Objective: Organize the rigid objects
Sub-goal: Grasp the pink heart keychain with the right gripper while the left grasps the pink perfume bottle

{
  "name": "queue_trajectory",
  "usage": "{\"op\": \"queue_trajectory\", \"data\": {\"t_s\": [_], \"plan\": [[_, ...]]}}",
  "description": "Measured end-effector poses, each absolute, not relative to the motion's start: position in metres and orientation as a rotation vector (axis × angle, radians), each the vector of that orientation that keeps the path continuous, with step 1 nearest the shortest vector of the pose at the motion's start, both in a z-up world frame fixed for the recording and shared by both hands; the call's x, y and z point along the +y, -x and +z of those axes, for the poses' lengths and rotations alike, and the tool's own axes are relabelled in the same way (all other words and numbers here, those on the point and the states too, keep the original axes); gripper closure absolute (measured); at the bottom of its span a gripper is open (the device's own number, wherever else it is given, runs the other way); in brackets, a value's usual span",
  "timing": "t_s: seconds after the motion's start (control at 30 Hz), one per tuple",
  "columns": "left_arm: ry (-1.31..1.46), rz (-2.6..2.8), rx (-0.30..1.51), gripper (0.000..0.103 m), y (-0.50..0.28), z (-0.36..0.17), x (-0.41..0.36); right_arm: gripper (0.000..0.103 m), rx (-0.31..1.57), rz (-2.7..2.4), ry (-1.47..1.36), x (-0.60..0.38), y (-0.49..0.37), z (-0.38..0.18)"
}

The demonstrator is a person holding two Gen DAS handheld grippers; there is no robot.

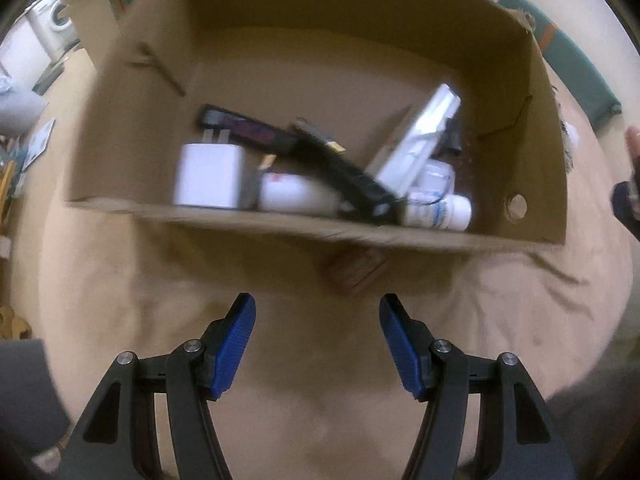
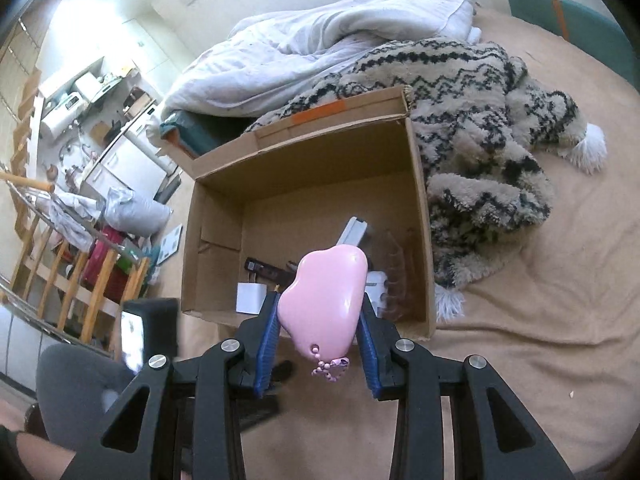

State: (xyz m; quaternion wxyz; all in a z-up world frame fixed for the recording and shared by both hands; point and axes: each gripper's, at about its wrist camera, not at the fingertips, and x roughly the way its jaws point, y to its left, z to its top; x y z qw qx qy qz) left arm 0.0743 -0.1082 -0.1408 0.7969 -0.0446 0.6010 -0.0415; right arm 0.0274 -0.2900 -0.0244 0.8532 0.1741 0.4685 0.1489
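An open cardboard box sits on a tan bedsheet. Inside lie a white charger plug, a black bar-shaped device, a white tube, a white bottle and a white container. My left gripper is open and empty, just short of the box's near wall. A small brown item lies on the sheet between it and the box. My right gripper is shut on a pink cloud-shaped case with a bead chain, held above the box's near edge.
A patterned fleece blanket lies right of the box, and a white duvet behind it. A teal headboard is at the far right. A wooden railing and room clutter are to the left.
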Motion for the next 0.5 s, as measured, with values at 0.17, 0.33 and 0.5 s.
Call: {"op": "queue_trajectory", "data": {"t_s": [0.17,0.33,0.5], "plan": [[-0.025,-0.071,1.295,0.042,-0.093,-0.169,-0.148,0.065,1.0,0.328,-0.379,-0.292,-0.029,-0.028],[-0.097,-0.04,1.28,0.042,-0.106,-0.181,-0.155,0.065,0.999,0.342,-0.385,-0.29,-0.031,-0.027],[-0.133,-0.065,1.244,0.048,-0.105,-0.182,-0.159,0.065,1.004,0.345,-0.382,-0.288,-0.034,-0.027]]}}
